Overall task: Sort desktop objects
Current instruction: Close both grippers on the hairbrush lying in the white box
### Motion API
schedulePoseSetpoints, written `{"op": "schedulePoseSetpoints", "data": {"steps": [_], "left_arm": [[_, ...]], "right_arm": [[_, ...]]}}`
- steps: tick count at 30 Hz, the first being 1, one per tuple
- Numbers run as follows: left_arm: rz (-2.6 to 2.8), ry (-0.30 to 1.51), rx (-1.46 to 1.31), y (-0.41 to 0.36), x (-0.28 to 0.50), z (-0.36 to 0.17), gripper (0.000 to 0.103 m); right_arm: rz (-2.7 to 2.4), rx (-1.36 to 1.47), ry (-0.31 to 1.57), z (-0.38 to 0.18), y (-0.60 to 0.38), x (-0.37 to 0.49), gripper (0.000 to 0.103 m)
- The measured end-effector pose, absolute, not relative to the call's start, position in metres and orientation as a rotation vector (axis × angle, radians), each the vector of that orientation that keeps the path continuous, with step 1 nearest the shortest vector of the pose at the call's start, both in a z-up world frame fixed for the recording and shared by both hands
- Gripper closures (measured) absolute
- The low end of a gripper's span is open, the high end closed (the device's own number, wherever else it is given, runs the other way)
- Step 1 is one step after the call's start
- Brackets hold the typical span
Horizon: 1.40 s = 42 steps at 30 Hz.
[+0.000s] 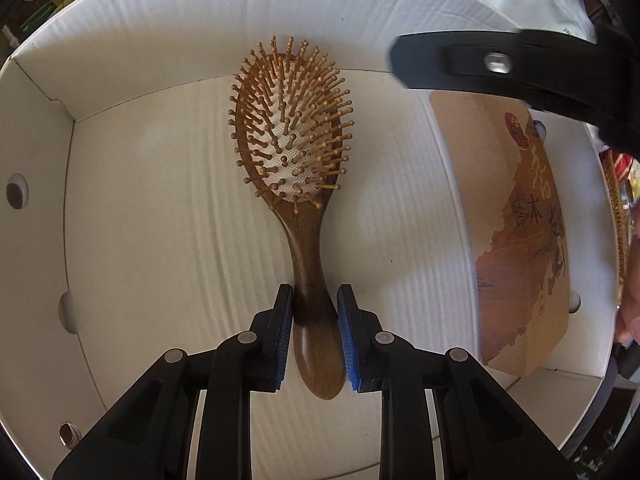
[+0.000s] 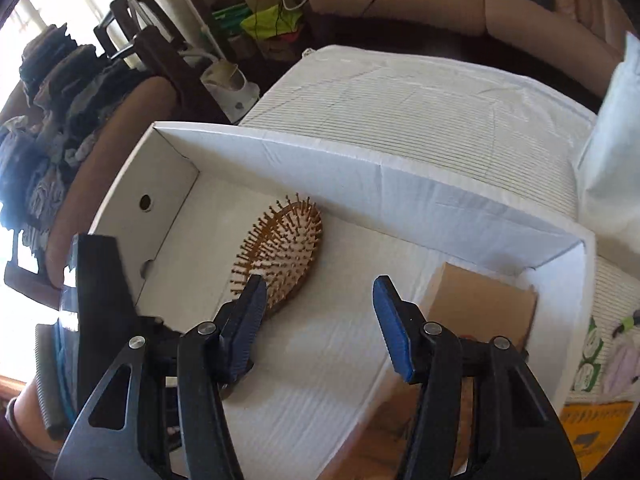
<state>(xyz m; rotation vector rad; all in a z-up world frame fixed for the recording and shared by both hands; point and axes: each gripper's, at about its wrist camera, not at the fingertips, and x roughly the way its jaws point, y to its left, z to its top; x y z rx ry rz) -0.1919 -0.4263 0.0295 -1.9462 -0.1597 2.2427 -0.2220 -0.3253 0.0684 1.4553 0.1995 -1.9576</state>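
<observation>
My left tongs [image 1: 312, 336] were pinching the brush [image 1: 294, 152] low on its handle, both blue pads pressed against the wood near the rounded end. The brush lay bristles-up on the floor of the white box [image 1: 224, 12], its head straight ahead of those tongs and close to the far wall.

My right tongs [image 2: 320, 304] stood spread with nothing between them, hanging over the box floor. From them, the brush head sat ahead and to the left, and the brown carton [image 2: 480, 304] ahead and to the right, against the side wall.

The risks, as I judged them: the grip sat far from the heavy head, so on lifting the brush could swing down and pivot between the pads, or slide out along the tapered, polished handle. The head could also catch the far wall if I drew it up at a slant. The right tongs, seen in the left view as a dark blurred shape just above the carton, were close enough that the two tools might clash over the box, or knock the carton askew.

The count: one brush, one carton, one box, two tongs. Whether anything else lay in the box behind my tools, I could not tell.
</observation>
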Motion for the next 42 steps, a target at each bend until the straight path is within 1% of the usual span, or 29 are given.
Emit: {"op": "schedulePoseSetpoints", "data": {"steps": [3, 6, 7, 9, 11, 13, 17, 21, 24, 27, 29, 30, 33, 35, 37, 42], "left_arm": [[2.23, -0.194, -1.928, -0.436, -0.192, 0.031, 0.081], [2.223, -0.232, -1.903, -0.444, -0.192, 0.034, 0.081], [2.229, -0.249, -1.893, -0.447, -0.192, 0.036, 0.079], [2.229, -0.293, -1.881, -0.455, -0.194, 0.037, 0.076], [2.225, -0.335, -1.878, -0.462, -0.195, 0.038, 0.076], [2.221, -0.354, -1.877, -0.468, -0.198, 0.038, 0.074], [2.212, -0.348, -1.89, -0.477, -0.203, 0.038, 0.072], [2.179, -0.368, -1.875, -0.481, -0.208, 0.042, 0.072], [2.139, -0.407, -1.857, -0.476, -0.211, 0.043, 0.071], [2.093, -0.431, -1.825, -0.464, -0.213, 0.048, 0.071], [2.074, -0.448, -1.81, -0.458, -0.215, 0.052, 0.069], [2.068, -0.438, -1.8, -0.455, -0.216, 0.053, 0.067], [2.072, -0.409, -1.798, -0.453, -0.219, 0.059, 0.065], [2.067, -0.434, -1.787, -0.458, -0.22, 0.062, 0.064], [2.056, -0.461, -1.775, -0.464, -0.222, 0.066, 0.057], [2.034, -0.505, -1.78, -0.478, -0.223, 0.072, 0.056]], "right_arm": [[-1.924, 1.481, 0.112, 0.052, -0.338, -0.229, 0.05], [-1.872, 1.522, -0.021, 0.035, -0.343, -0.237, 0.05], [-1.852, 1.54, -0.07, 0.029, -0.345, -0.24, 0.05], [-1.846, 1.564, -0.117, 0.019, -0.348, -0.245, 0.042], [-1.868, 1.572, -0.106, 0.013, -0.356, -0.244, 0.038], [-1.878, 1.586, -0.067, 0.006, -0.367, -0.243, 0.035], [-1.931, 1.583, 0.073, 0.005, -0.378, -0.238, 0.037], [-1.97, 1.571, 0.292, 0.016, -0.381, -0.235, 0.038], [-1.944, 1.591, 0.352, 0.02, -0.373, -0.238, 0.04], [-1.954, 1.587, 0.451, 0.021, -0.366, -0.239, 0.041], [-1.963, 1.579, 0.507, 0.024, -0.362, -0.238, 0.043], [-1.969, 1.579, 0.527, 0.026, -0.359, -0.239, 0.043], [-1.96, 1.569, 0.61, 0.031, -0.353, -0.241, 0.045], [-1.956, 1.558, 0.63, 0.035, -0.35, -0.242, 0.046], [-1.962, 1.539, 0.615, 0.041, -0.345, -0.241, 0.046], [-1.942, 1.523, 0.604, 0.043, -0.337, -0.24, 0.046]]}}
